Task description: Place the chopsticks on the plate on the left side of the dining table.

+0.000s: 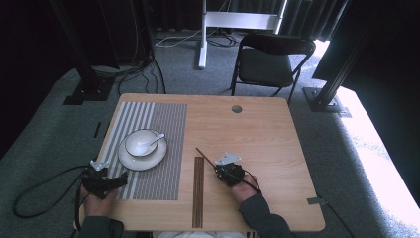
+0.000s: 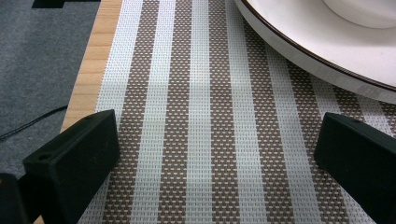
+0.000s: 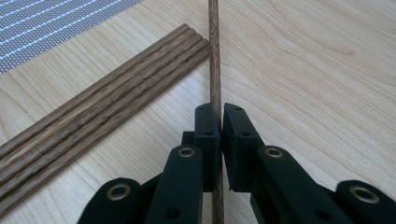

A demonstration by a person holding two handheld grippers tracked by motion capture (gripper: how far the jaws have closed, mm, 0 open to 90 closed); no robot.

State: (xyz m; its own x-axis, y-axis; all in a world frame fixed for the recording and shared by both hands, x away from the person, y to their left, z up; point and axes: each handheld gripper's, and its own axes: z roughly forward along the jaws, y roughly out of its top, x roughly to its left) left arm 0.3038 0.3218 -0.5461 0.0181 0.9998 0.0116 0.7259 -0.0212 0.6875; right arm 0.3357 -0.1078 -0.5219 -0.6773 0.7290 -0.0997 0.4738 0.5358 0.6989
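My right gripper (image 3: 219,108) is shut on a single dark wooden chopstick (image 3: 215,51), which runs straight out from between the jaws over the table. In the high view that chopstick (image 1: 204,155) sticks out up and to the left from the right gripper (image 1: 218,168). A row of several more chopsticks (image 1: 198,191) lies side by side just left of it, also seen as chopsticks (image 3: 93,112) in the right gripper view. My left gripper (image 1: 116,182) rests open at the striped placemat's (image 2: 205,121) near left corner, jaws wide apart with nothing between them.
A white plate (image 1: 130,158) carrying a white bowl (image 1: 140,141) and a spoon (image 1: 157,138) sits on the placemat (image 1: 153,148); the plate's rim (image 2: 299,51) is just ahead of the left gripper. A black chair (image 1: 270,62) stands beyond the table. The table's left edge (image 2: 88,79) is close.
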